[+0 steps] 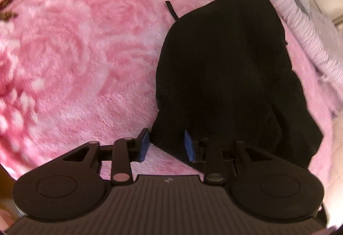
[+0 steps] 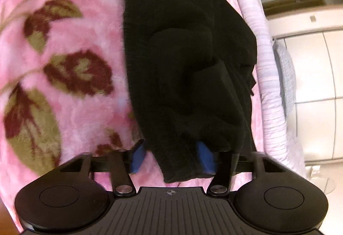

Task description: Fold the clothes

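- I am holding my left gripper (image 1: 166, 144) with jaws apart, straddling the near corner of the black garment (image 1: 225, 76); nothing is clamped, I judge so a pinch could follow.
- My right gripper (image 2: 169, 156) is also standing spread, a garment edge lying between the blue pads (image 2: 137, 156).
- The garment is lying bunched in a long strip on the pink blanket (image 1: 85, 52), near its pale border (image 2: 268, 89).

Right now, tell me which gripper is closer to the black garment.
Neither clearly: both are at it. The left gripper stands open around an edge of the black garment; the right gripper stands open around another edge.
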Demonstrator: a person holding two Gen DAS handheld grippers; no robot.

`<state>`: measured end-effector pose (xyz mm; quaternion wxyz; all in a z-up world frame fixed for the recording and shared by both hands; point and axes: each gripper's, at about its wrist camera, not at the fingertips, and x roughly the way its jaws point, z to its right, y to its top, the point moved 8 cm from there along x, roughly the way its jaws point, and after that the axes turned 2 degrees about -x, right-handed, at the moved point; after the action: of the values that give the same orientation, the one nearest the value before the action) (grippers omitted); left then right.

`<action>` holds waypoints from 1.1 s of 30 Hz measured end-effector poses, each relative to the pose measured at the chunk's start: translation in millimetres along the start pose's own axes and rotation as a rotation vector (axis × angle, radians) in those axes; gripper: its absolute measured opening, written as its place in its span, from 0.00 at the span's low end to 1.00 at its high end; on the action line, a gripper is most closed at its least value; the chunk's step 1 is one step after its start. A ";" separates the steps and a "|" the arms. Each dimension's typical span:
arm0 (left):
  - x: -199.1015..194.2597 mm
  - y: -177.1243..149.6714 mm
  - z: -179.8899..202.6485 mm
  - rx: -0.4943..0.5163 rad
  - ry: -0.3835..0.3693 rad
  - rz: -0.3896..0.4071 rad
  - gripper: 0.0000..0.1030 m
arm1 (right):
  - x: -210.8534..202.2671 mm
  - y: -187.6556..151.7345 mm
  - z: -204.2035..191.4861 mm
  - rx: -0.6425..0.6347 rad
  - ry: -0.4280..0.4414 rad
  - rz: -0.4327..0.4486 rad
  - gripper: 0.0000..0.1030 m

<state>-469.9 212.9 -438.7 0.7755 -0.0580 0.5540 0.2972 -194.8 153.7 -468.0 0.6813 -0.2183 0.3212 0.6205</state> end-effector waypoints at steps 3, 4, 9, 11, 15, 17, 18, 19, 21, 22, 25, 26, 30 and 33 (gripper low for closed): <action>-3.5 -0.3 1.7 0.017 0.004 0.001 0.26 | -2.9 1.7 14.0 0.121 0.093 -0.025 0.03; -5.5 -0.5 1.0 0.011 0.001 -0.002 0.26 | -5.3 2.6 18.5 0.156 0.119 -0.031 0.03; -20.8 -3.3 -9.2 -0.021 0.004 -0.019 0.23 | -33.5 7.5 26.1 0.177 0.157 -0.079 0.23; -30.0 -4.3 -16.5 -0.023 0.008 -0.013 0.23 | -48.4 18.3 26.0 0.199 0.195 -0.028 0.34; -46.7 -4.0 -33.6 -0.035 -0.003 0.006 0.23 | -39.0 60.3 9.7 0.149 0.173 0.050 0.54; -54.0 -2.8 -42.8 -0.049 -0.012 0.015 0.23 | -34.5 81.3 1.5 0.123 0.162 0.089 0.56; -55.1 -1.8 -46.6 -0.058 -0.019 0.018 0.23 | -32.3 91.8 -2.7 0.111 0.156 0.108 0.57; -56.3 -0.8 -50.4 -0.067 -0.026 0.022 0.23 | -30.2 102.3 -6.8 0.098 0.151 0.128 0.57; -58.7 1.3 -57.9 -0.085 -0.040 0.029 0.23 | -21.3 119.3 -13.6 0.065 0.125 0.154 0.58; -59.7 2.1 -61.5 -0.094 -0.047 0.033 0.23 | -13.8 126.7 -16.4 0.043 0.103 0.157 0.59; -59.2 1.4 -69.6 -0.117 -0.051 0.031 0.23 | 5.0 135.7 -20.6 0.012 0.040 0.161 0.69; -60.1 1.1 -71.6 -0.124 -0.054 0.030 0.23 | 10.0 138.2 -20.2 0.011 0.022 0.162 0.69; -63.5 2.3 -72.9 -0.130 -0.053 0.032 0.23 | 18.2 141.4 1.8 0.212 0.156 0.118 0.05; -66.4 6.7 -65.0 -0.114 -0.047 0.036 0.23 | 8.1 138.9 43.8 0.421 0.196 0.141 0.04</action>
<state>-540.9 164.8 -402.4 0.7783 -0.0852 0.5187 0.3435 -324.2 208.6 -429.1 0.6324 -0.1078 0.5226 0.5616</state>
